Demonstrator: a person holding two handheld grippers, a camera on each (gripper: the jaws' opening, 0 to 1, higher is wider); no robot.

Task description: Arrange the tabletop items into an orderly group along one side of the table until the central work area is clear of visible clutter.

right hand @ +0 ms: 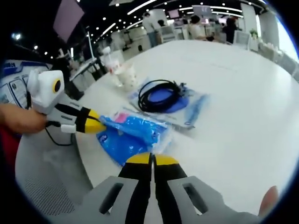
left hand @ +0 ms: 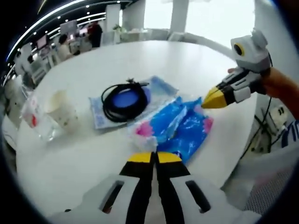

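White table (left hand: 187,60): blue packet (left hand: 180,128) lies diagonally; both jaws closed, apparently empty.

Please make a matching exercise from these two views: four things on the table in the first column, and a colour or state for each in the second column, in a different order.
Things:
1. cable
2. paper cup
3. left gripper
4. blue plastic bag

States:
A. crumpled, bright blue with pink patches
B. black, wound into a coil on a flat packet
C. tip touching the blue bag's edge
D. pale, standing upright beside a clear plastic item

Pairs: 1-B, 2-D, 3-C, 4-A
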